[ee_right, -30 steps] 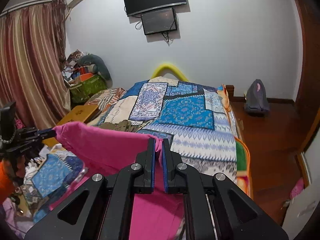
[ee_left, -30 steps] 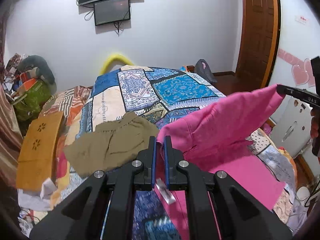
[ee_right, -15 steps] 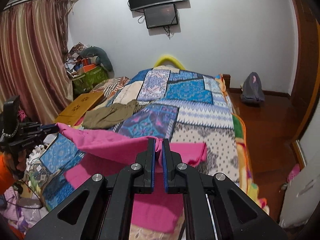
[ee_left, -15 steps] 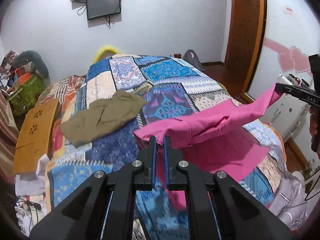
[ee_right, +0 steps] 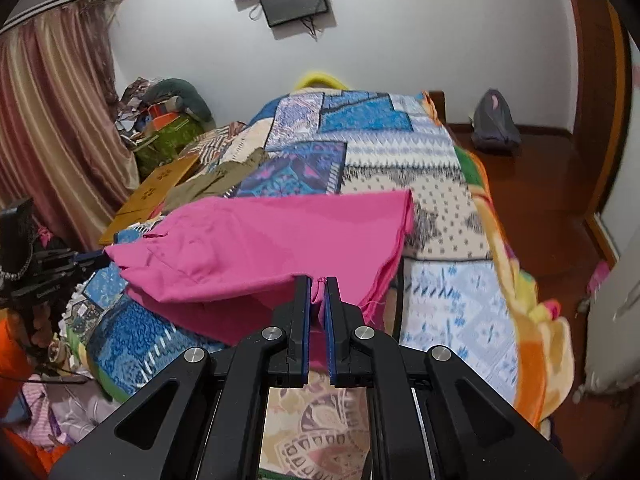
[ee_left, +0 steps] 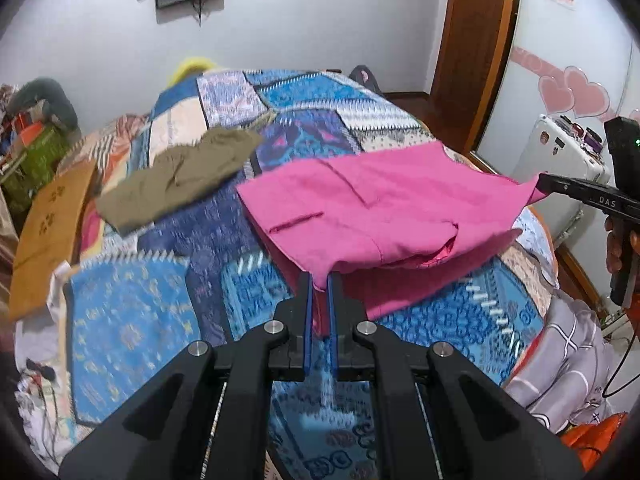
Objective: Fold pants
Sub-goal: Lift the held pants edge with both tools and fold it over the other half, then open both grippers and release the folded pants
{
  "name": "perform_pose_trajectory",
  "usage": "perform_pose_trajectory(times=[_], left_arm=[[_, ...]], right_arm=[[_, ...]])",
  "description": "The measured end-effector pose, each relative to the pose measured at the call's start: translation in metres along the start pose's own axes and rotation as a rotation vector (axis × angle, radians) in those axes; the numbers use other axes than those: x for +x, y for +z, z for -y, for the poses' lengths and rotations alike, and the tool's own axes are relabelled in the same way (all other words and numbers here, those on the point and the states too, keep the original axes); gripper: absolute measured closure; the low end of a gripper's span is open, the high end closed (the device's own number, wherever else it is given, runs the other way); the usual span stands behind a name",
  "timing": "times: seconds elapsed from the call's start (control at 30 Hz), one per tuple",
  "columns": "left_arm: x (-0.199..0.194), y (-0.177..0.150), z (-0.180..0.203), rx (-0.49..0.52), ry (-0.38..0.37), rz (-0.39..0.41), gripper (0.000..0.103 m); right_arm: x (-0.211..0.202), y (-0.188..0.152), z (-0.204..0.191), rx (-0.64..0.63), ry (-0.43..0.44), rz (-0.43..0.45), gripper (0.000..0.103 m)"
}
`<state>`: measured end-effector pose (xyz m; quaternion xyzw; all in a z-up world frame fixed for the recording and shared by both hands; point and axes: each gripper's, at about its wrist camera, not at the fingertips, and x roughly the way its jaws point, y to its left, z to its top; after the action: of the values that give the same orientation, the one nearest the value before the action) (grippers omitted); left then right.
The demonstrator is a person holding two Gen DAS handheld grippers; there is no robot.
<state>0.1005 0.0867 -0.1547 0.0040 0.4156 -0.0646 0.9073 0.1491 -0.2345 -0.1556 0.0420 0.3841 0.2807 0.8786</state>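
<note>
Pink pants (ee_left: 372,208) hang stretched between my two grippers above the near end of the bed, their far part spread flat over the quilt. My left gripper (ee_left: 319,280) is shut on one near corner of the pants. My right gripper (ee_right: 319,282) is shut on the other near corner of the pants (ee_right: 256,244). The right gripper also shows in the left wrist view (ee_left: 540,182), and the left gripper shows in the right wrist view (ee_right: 105,255). A lower layer of pink cloth sags under the top layer.
A patchwork quilt (ee_left: 132,320) covers the bed. Olive-green shorts (ee_left: 180,176) lie on it at the far left. A tan board (ee_left: 48,224) leans off the bed's left side. A white case (ee_left: 560,152) and a wooden door (ee_left: 476,40) stand at the right.
Both grippers have come down and pulled back toward the near end of the bed. The pink pants went from hanging bunched to lying spread over the quilt.
</note>
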Motion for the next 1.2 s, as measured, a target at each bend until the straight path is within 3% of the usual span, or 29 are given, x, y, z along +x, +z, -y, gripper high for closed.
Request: perform_pose_trajectory(times=[0.37, 0.43, 0.5, 0.67, 0.83, 1.03, 1.2], left_arm=[[0.016, -0.023, -0.001, -0.035, -0.034, -0.083, 0.097], [0.014, -0.023, -0.003, -0.044, -0.04, -0.089, 0.097], [0.009, -0.022, -0.006, -0.045, -0.036, -0.084, 0.097], [-0.01, -0.014, -0.014, -0.061, -0.016, -0.048, 0.097], [-0.021, 0.006, -0.014, -0.06, -0.007, -0.009, 0.095], [-0.004, 0.029, 0.003, -0.065, -0.052, -0.014, 0.093], [0.027, 0.025, 0.023, -0.043, -0.076, -0.068, 0.093]], right_arm=[[0.012, -0.035, 0.003, 0.023, -0.03, -0.078, 0.095], [0.012, -0.04, 0.006, 0.043, -0.04, -0.102, 0.091], [0.009, -0.045, 0.01, 0.058, -0.067, -0.117, 0.076], [-0.011, -0.04, 0.016, 0.045, -0.121, -0.098, 0.072], [-0.031, -0.02, 0.011, 0.027, -0.137, -0.023, 0.071], [-0.021, 0.001, -0.018, -0.007, -0.067, 0.026, 0.067], [0.022, -0.004, -0.047, -0.05, -0.009, -0.032, 0.067]])
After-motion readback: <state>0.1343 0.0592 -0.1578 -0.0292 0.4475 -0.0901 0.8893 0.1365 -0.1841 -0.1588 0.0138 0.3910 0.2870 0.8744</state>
